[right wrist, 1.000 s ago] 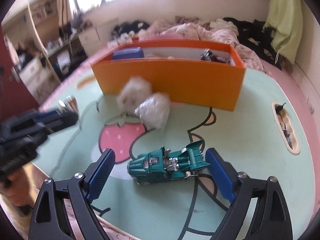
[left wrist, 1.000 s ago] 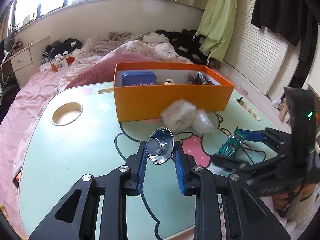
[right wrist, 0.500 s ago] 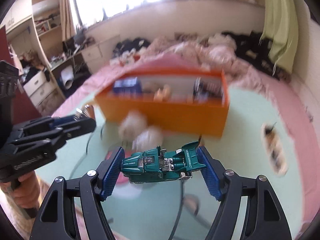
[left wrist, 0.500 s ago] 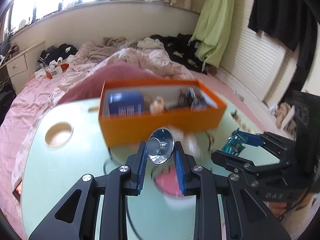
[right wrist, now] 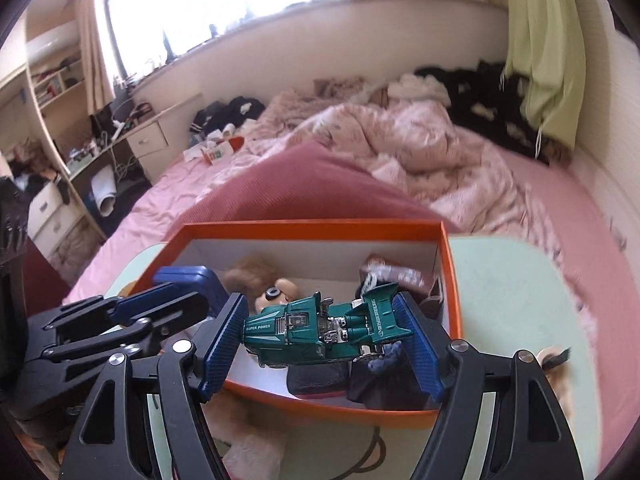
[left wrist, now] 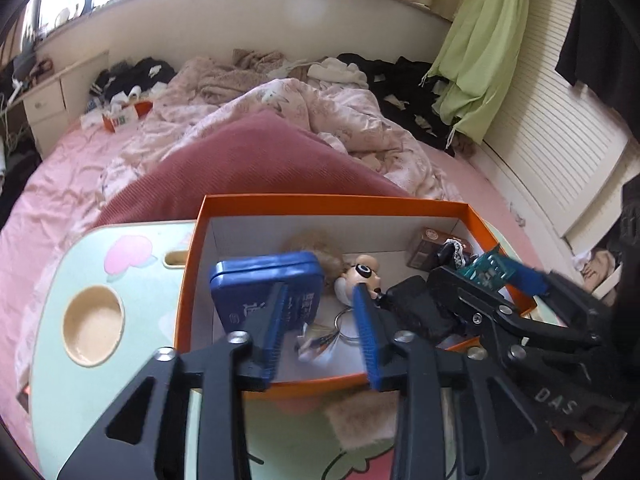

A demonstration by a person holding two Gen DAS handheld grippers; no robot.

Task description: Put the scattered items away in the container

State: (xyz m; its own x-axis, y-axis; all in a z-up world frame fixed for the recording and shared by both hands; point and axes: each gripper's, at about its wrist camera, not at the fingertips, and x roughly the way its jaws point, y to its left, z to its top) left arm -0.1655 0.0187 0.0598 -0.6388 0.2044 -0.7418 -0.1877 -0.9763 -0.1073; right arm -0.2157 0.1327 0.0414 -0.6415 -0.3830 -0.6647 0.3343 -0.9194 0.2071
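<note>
Right hand-held gripper (right wrist: 320, 340) clamps the green toy car (right wrist: 324, 330) above the orange box (right wrist: 450, 280); left hand-held gripper (left wrist: 320, 330) gapes empty; next, release the car inside.

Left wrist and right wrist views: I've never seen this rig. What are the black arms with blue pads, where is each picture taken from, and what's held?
A person holds a two-finger tool in each hand; a fisheye camera on each looks along its fingers. The left wrist view shows the left tool open, empty, above the orange box on the pale green table; a blue tin and small doll lie inside. The right wrist view shows the right tool gripping a teal toy car over that box.
</note>
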